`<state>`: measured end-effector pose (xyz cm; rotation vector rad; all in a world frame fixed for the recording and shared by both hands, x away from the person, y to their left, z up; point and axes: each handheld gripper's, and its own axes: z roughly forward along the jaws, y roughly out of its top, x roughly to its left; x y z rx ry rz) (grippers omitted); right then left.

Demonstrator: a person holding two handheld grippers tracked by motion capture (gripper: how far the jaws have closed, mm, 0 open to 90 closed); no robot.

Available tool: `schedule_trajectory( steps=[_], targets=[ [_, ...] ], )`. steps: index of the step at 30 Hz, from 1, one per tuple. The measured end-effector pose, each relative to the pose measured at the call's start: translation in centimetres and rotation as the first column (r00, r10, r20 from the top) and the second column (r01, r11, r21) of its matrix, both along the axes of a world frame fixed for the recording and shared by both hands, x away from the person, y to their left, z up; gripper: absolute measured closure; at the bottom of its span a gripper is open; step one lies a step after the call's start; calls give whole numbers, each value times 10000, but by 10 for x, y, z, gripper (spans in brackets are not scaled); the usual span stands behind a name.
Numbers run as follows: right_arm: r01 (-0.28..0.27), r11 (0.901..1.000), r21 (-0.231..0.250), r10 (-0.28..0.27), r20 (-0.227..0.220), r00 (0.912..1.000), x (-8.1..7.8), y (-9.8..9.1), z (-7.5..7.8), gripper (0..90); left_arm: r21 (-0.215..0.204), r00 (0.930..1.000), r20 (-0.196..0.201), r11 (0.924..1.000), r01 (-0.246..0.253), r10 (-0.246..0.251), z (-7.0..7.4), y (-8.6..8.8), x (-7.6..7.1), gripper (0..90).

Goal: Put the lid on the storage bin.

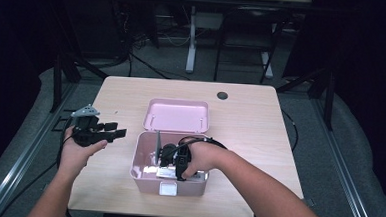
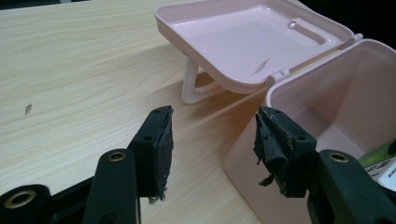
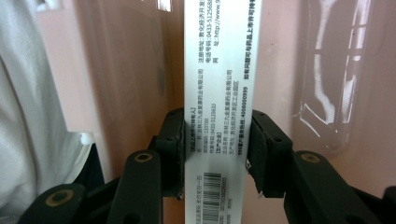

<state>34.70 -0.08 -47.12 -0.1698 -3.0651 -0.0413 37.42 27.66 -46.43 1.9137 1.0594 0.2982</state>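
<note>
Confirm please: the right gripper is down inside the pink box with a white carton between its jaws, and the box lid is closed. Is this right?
Not quite: the lid is open, lying back behind the pink box, as the high view shows. The right gripper is inside with the white carton between its jaws.

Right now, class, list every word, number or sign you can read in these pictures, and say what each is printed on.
"0433-5125633": printed sideways on the white carton between the right gripper jaws.
"133700": same face of the carton.
"http://www.9": same face, cut off at the picture's top edge.
Barcode low on the carton: digits too small to read.
Chinese lines on the carton: too small to quote reliably.
Labels inside the pink box: blurred.
</note>
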Motion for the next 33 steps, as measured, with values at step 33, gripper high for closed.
schedule_trajectory(
  steps=[33],
  targets=[
    [-392,9988,308,394,-59,9992,-2,-3,6,604,10,10000,-21,10000,-2,2,0,0,0,466]
  ],
)
